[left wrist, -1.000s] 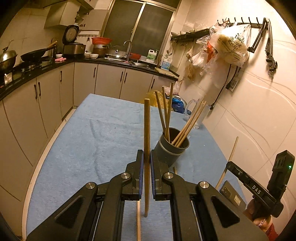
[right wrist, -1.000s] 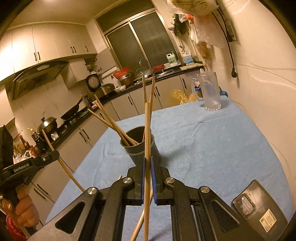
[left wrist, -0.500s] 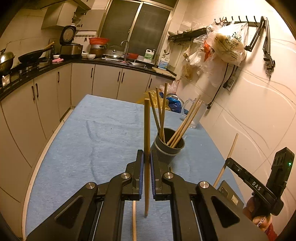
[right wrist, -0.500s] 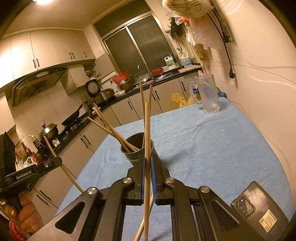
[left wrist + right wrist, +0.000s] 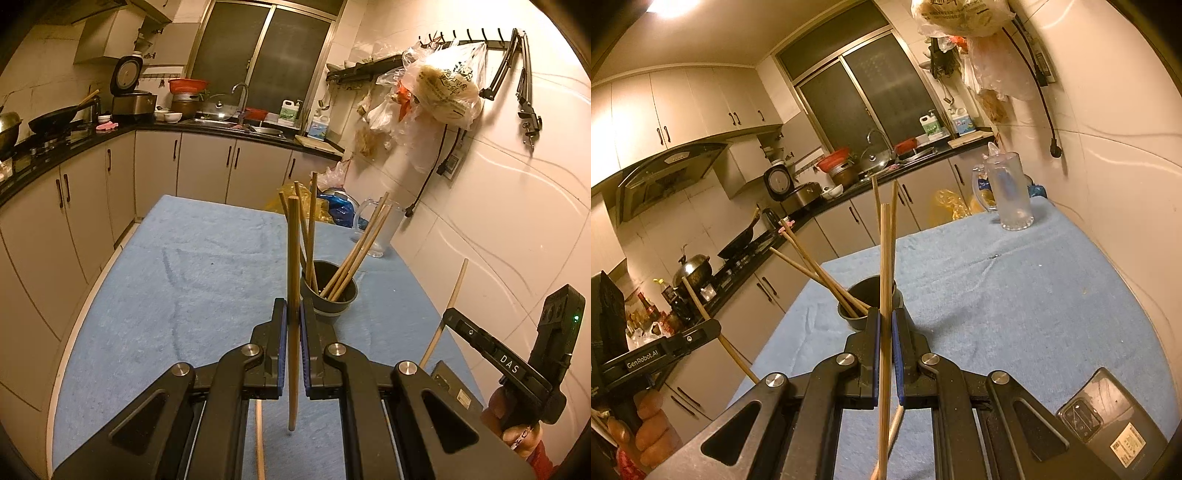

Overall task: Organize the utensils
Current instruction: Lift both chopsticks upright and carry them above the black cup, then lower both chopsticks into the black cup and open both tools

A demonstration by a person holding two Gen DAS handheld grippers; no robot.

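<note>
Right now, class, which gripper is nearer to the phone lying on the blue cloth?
Right. The right gripper has the phone just beside it, lower right; the left gripper is further left, past the right one.

2 grippers are shown, the left gripper (image 5: 293, 317) and the right gripper (image 5: 885, 321), with 1 chopstick (image 5: 293, 258) clamped in each. 1 dark cup (image 5: 330, 295) with 5 chopsticks inside, 1 loose chopstick (image 5: 259, 439) on the cloth, 1 clear jug (image 5: 1010, 192) and 1 phone (image 5: 1108, 417) are counted.
</note>
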